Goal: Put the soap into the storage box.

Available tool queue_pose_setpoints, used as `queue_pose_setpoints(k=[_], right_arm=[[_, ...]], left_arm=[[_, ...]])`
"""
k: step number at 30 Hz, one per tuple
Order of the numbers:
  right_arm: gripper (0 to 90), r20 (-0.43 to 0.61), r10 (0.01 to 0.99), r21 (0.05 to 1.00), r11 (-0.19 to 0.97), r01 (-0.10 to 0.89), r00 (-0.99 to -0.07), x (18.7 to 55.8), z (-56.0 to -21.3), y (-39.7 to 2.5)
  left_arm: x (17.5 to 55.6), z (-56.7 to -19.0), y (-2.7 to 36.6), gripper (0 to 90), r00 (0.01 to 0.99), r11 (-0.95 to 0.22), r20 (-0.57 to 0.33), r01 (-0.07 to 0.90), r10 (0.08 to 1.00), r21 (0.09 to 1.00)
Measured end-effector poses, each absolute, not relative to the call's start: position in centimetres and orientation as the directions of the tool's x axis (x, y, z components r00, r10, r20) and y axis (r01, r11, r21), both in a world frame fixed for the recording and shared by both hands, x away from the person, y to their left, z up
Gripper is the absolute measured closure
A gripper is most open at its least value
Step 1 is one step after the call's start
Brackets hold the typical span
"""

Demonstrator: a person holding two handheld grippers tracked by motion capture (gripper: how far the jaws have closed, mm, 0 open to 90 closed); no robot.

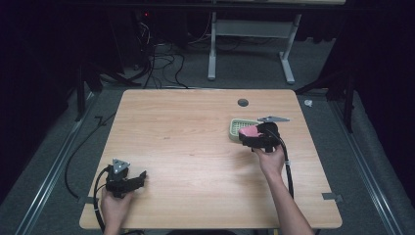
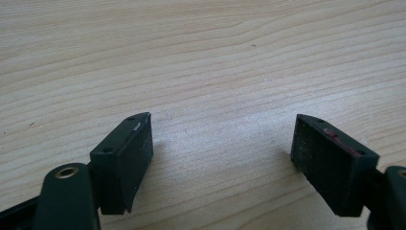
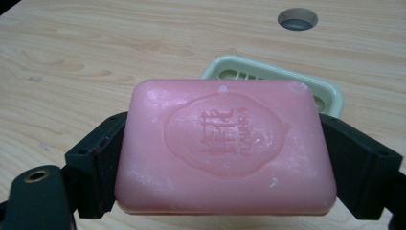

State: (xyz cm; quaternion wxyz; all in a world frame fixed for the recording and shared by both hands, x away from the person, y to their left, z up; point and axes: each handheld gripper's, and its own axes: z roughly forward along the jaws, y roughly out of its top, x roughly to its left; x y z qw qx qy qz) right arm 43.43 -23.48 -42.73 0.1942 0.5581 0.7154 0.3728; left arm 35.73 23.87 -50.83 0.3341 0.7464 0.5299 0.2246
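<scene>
So the right gripper (image 1: 258, 137) had the pink soap bar (image 3: 225, 146) clamped across its short ends, one black jaw on each side, flat face up so the embossed logo pointed at the gripper camera. Holding it by the ends made sense to me: the broad bottom stayed free to go down flat. In the high view the bar (image 1: 249, 131) sat at the right side of the table (image 1: 195, 147), at the near edge of the pale green soap dish (image 1: 238, 127), apparently overlapping its rim, though I couldn't tell whether it was touching the dish or hovering over it. From the right gripper view the dish (image 3: 330, 93) peeked out just behind the bar, slotted base visible, so my guess was the soap was either heading in or on its way out.

The left gripper (image 1: 128, 182) was parked way off at the near-left corner, well apart from all of that. Its jaws were spread wide with nothing between them but bare wood, as the left gripper view showed (image 2: 222, 143). Looked like it was just staying out of the way, since one bar of soap is a one-hand job.

The round cable hole (image 1: 242, 103) sat farther back, beyond the dish.
</scene>
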Motion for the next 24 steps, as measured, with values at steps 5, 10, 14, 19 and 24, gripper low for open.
queue_pose_setpoints(k=[5,10,14,19,24], right_arm=[[13.5,0.118,0.951,0.731,0.111,0.673,-0.285,44.4,-42.9,-23.2],[13.5,0.105,0.956,0.726,0.114,0.678,-0.273,45.3,-42.7,-22.7],[13.5,0.102,0.958,0.722,0.114,0.682,-0.269,45.8,-42.7,-22.5],[13.5,0.108,0.962,0.717,0.100,0.690,-0.251,46.7,-42.5,-22.2],[13.5,0.103,0.968,0.715,0.087,0.694,-0.228,47.6,-42.3,-22.0]], left_arm=[[35.7,-50.8,23.9,22.8,0.338,-0.215,-0.019,0.641,0.941,0.737],[35.7,-50.8,23.9,22.8,0.337,-0.215,-0.019,0.641,0.941,0.737],[35.7,-50.8,23.9,22.8,0.338,-0.215,-0.019,0.641,0.941,0.737],[35.7,-50.8,23.9,22.8,0.338,-0.215,-0.019,0.641,0.941,0.737],[35.7,-50.8,23.9,22.8,0.338,-0.214,-0.020,0.641,0.941,0.737]])
